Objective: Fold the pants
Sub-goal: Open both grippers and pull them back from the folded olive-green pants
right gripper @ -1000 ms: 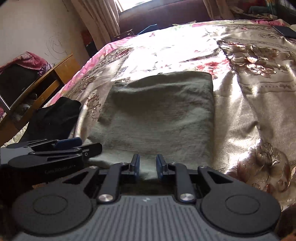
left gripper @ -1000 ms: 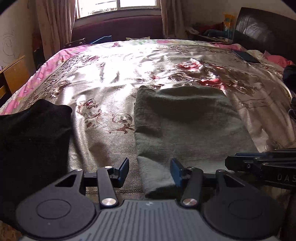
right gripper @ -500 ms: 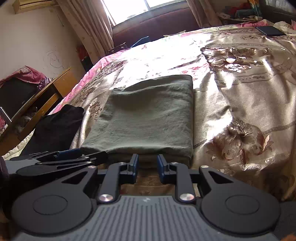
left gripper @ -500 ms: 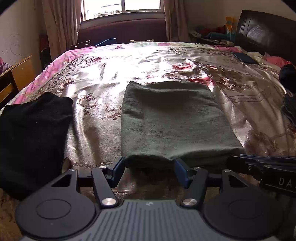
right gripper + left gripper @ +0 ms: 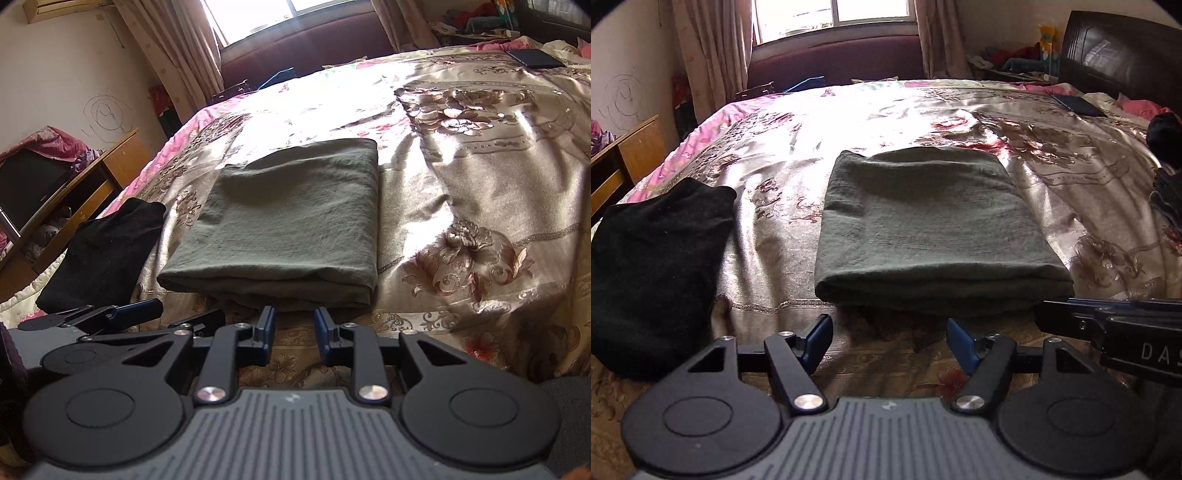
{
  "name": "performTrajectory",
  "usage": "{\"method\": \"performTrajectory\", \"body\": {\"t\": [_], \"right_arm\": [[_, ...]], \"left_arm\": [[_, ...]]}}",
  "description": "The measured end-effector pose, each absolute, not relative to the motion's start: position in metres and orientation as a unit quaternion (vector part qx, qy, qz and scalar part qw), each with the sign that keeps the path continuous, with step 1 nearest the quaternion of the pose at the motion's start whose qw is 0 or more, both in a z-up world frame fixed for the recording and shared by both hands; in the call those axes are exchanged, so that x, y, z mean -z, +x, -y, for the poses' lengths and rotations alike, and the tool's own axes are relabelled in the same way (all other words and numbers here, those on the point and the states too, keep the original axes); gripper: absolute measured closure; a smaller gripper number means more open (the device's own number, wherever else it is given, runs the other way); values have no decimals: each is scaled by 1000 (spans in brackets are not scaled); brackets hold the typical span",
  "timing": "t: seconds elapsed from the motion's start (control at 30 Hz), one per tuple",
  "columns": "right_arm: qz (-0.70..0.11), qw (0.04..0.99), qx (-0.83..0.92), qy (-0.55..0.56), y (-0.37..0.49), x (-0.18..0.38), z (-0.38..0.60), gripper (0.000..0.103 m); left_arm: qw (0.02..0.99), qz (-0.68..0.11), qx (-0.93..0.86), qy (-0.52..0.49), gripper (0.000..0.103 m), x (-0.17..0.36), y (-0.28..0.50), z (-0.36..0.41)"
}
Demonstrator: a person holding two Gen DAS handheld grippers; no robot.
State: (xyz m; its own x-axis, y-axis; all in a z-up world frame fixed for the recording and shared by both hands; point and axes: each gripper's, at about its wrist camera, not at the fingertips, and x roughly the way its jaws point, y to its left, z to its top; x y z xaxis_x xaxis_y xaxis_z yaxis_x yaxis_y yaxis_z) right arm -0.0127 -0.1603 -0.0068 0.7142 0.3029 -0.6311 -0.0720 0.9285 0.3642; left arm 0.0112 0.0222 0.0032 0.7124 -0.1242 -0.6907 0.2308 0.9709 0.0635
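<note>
Nearest the lens, the left hand-held gripper (image 5: 888, 341) hangs just short of the bed's edge with its blue pads spread wide; the jaws have just been opening, and only bedspread shows between them, no cloth. The right hand-held gripper (image 5: 293, 334) sits beside it with its pads a narrow gap apart, likewise empty and clear of the fabric. Both stand off from the near fold instead of pinching it, which suggests the fold is finished and the tools are letting go. Just beyond them lie the olive-green pants (image 5: 931, 225), folded into a compact, flat rectangle with the thick, rounded fold facing the grippers and the thinner edges pointing toward the window; laid square and near the bed's edge, they are easy to reach and stay tidy. To their left, apart from them, rests a black folded garment (image 5: 653, 266), probably an earlier piece set aside to keep the pile separate. Everything lies on a shiny floral bedspread (image 5: 1071, 206) in gold and pink, lit hard by the window (image 5: 831, 14) at the far end. Farther off, a dark flat object (image 5: 1078, 105), perhaps a phone, lies near the dark headboard (image 5: 1123, 55) on the right, a wooden desk (image 5: 92, 173) stands against the left wall, and curtains (image 5: 713, 48) frame the glass.
</note>
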Motion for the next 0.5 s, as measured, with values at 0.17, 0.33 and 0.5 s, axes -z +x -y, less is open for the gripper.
{"method": "performTrajectory", "body": {"t": [0.17,0.33,0.5], "right_arm": [[-366,912,-103,154,-14,8,159,77],[-367,912,-103,148,-14,9,156,76],[-371,912,-102,145,-14,10,156,74]], "left_arm": [[928,-355,83,80,17,-4,7,-22],[931,-347,66,92,8,-4,5,-20],[932,-343,56,101,2,-4,3,-19]]}}
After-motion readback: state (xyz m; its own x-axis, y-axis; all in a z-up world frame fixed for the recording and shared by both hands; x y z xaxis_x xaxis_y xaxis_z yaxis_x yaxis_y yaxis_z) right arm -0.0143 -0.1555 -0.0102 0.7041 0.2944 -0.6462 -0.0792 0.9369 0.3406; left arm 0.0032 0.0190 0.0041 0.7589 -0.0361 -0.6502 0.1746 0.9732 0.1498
